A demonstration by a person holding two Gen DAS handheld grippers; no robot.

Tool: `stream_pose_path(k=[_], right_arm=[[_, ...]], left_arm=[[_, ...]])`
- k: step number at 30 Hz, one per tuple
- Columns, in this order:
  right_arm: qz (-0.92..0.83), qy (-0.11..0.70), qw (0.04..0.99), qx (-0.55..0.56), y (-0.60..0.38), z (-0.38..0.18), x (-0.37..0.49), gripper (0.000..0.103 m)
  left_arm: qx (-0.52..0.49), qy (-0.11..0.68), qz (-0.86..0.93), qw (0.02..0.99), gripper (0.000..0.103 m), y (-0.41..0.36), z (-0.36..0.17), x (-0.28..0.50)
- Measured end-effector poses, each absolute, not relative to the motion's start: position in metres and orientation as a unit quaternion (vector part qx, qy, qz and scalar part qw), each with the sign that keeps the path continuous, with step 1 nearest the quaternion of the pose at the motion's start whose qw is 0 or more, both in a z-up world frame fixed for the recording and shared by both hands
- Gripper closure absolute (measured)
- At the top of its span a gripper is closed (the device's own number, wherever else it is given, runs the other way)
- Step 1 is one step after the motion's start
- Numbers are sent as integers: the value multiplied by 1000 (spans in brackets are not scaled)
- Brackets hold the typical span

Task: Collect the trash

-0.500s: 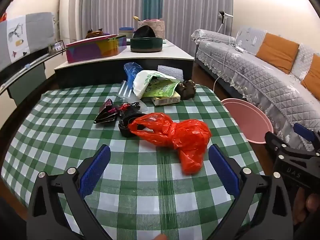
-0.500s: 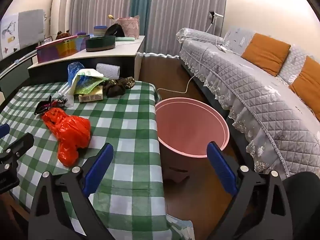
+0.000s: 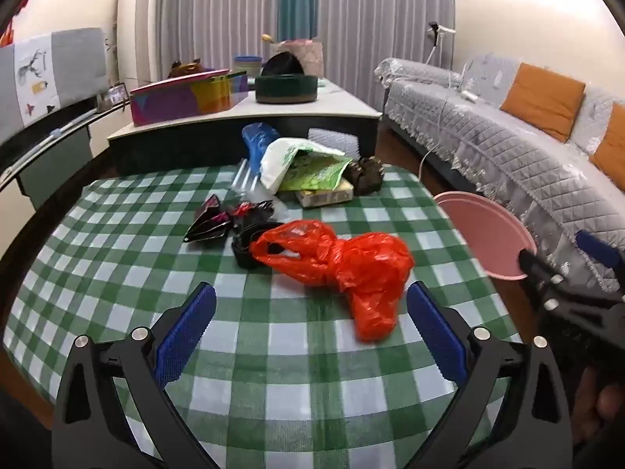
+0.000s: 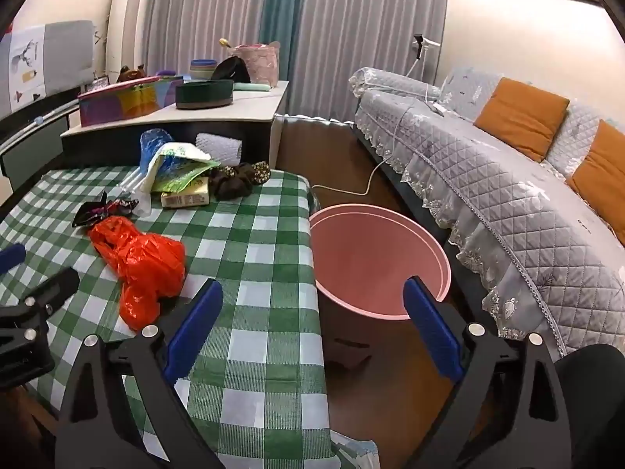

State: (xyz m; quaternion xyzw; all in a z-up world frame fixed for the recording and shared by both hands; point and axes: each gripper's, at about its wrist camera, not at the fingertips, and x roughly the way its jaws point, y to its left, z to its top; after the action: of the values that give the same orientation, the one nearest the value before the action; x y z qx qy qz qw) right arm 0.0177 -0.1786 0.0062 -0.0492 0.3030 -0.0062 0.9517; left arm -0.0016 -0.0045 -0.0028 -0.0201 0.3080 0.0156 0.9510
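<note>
A crumpled red plastic bag (image 3: 343,262) (image 4: 140,262) lies on the green checked tablecloth (image 3: 117,258) (image 4: 258,242). Behind it sit black wrappers (image 3: 218,221) (image 4: 105,209), a white-and-green bag (image 3: 308,164) (image 4: 175,168) on a flat carton (image 3: 324,197), a blue bag (image 3: 256,142) and a dark brown cloth lump (image 3: 367,176) (image 4: 238,179). My left gripper (image 3: 310,305) stands open just short of the red bag, nothing between its fingers. My right gripper (image 4: 312,301) hangs open over the table's right edge, facing the pink bin (image 4: 375,262) (image 3: 484,234) on the floor.
A low cabinet (image 3: 242,117) behind the table carries a colourful box (image 3: 183,97), a dark round basket (image 3: 287,88) and a pink bag. A grey quilted sofa (image 4: 508,179) with orange cushions runs along the right. A white cable (image 4: 351,187) lies on the wooden floor.
Both views sit slightly nearer the table and the red bag; nothing on the table has moved and both grippers stay open.
</note>
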Motion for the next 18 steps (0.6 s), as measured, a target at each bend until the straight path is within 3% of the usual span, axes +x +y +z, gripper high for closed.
stream_pose_path(k=[18], right_arm=[[-16, 293, 954, -53, -179, 10, 18, 12]], left_arm=[[-49, 300, 18, 952, 8, 1, -1, -3]])
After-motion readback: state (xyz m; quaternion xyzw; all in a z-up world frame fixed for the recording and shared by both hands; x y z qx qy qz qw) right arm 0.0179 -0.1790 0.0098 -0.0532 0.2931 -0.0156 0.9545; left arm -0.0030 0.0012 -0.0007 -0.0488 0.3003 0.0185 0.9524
